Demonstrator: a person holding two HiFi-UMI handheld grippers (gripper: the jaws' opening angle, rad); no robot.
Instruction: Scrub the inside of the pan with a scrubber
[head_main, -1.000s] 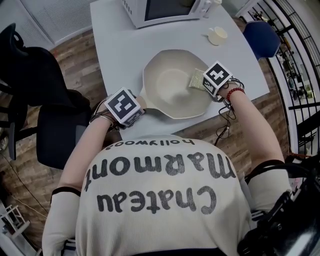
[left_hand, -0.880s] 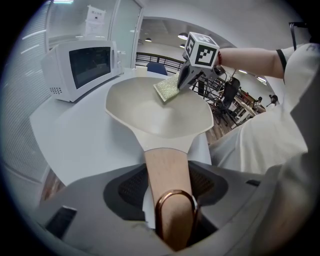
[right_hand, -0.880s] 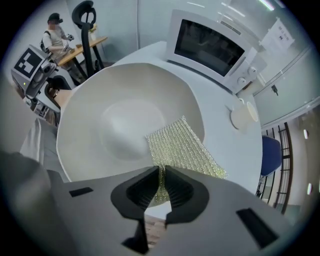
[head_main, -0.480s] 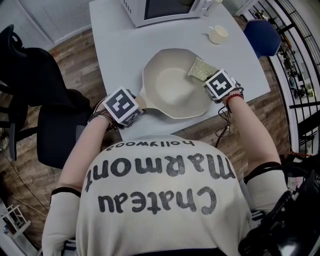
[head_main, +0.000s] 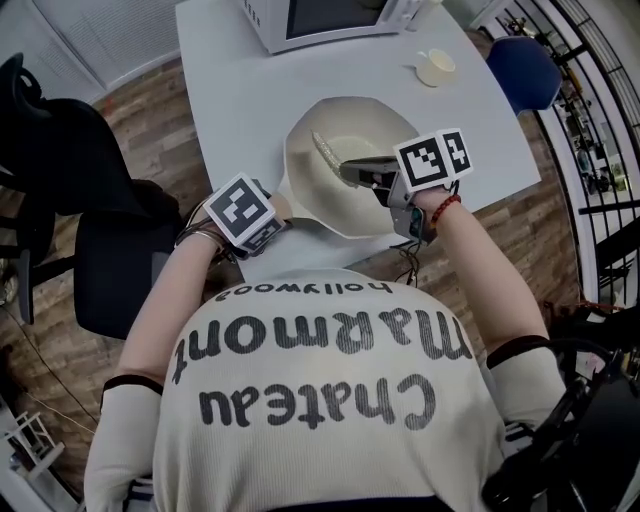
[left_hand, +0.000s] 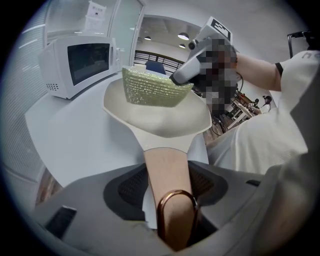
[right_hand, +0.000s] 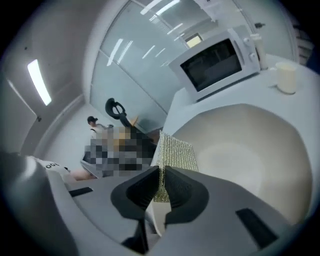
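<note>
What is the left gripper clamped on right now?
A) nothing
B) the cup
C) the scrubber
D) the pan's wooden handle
D: the left gripper grips the pan's wooden handle between its pads, while the scrubber is pinched in the right gripper.

Your pan (head_main: 345, 200) was a deep, wide, cream-white one with a smooth, bare inside. Its pale wood-toned handle (left_hand: 165, 152) ended in a coppery hanging loop. The pan sat on the white table (head_main: 240, 100) near the front edge, with the bowl away from you and the handle pointing back to your left. There your left gripper (left_hand: 168, 184) clamped the handle between both pads.

Your scrubber (head_main: 325, 153) was a thin, rectangular, yellow-green pad with a glittery woven surface. It stood on edge, pinched at one end by your right gripper (right_hand: 161, 182), over the bowl and left of its centre. Whether it touched the pan could not be told.
</note>
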